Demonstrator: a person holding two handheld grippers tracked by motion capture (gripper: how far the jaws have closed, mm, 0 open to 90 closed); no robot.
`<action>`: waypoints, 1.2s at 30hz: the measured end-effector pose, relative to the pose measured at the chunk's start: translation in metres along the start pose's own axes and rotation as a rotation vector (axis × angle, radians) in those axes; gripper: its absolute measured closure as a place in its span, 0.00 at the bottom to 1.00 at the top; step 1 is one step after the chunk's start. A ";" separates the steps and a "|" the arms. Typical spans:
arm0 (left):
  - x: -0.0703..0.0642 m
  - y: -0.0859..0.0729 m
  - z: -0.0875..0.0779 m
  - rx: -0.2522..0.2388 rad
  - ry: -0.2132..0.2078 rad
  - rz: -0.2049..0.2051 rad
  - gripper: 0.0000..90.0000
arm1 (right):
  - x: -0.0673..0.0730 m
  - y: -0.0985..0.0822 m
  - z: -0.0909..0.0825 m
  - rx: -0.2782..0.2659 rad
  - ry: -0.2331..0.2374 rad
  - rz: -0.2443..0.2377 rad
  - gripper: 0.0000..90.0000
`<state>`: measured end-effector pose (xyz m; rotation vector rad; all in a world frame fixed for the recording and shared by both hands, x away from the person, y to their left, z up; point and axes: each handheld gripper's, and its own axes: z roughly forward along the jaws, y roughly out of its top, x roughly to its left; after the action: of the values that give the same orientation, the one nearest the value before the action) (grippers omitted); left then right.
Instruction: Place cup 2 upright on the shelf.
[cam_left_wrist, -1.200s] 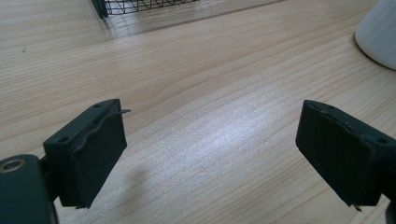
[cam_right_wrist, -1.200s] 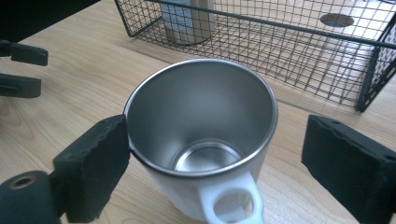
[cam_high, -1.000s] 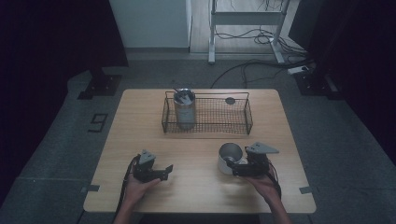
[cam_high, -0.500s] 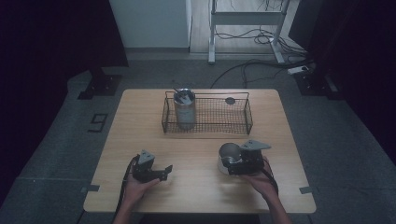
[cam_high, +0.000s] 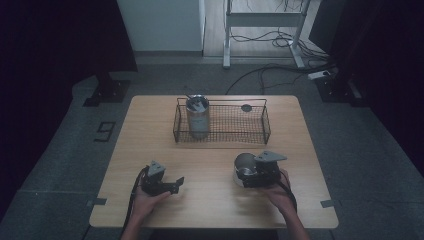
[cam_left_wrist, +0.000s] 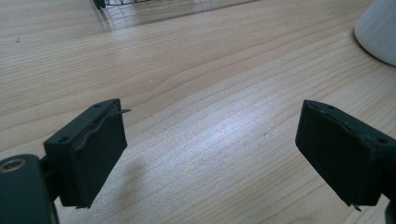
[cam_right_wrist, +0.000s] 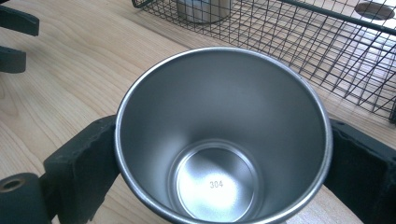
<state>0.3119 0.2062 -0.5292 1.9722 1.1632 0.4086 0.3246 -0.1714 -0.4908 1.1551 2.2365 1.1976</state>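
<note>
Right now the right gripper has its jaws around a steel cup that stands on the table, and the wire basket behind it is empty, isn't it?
Not quite: the wire basket is not empty. The high view shows another steel cup standing upright at its left end. The rest holds: the right gripper has its jaws around the steel cup on the table, as the right gripper view shows.

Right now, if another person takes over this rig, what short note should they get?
Right gripper: jaws on both sides of the steel cup, which stands upright on the table; they have just been closing on it.
Left gripper: open, holding nothing, low over bare table.
Wire basket: at the far side, with a second cup upright at its left end.
Done: one cup in the basket.
Left: probably lift the near cup and set it in the basket too.
</note>
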 end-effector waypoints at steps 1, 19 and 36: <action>0.000 0.000 0.000 -0.001 0.000 -0.001 0.10 | 0.000 0.000 0.000 0.000 0.000 0.000 0.06; -0.001 0.000 0.000 -0.004 -0.004 -0.005 0.11 | -0.003 -0.002 -0.006 -0.039 -0.020 0.042 0.07; 0.002 0.000 -0.001 -0.009 -0.016 -0.021 0.11 | -0.008 0.008 -0.019 -0.068 -0.036 0.067 0.07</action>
<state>0.3116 0.2082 -0.5287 1.9508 1.1686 0.3857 0.3217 -0.1850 -0.4734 1.2233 2.1300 1.2586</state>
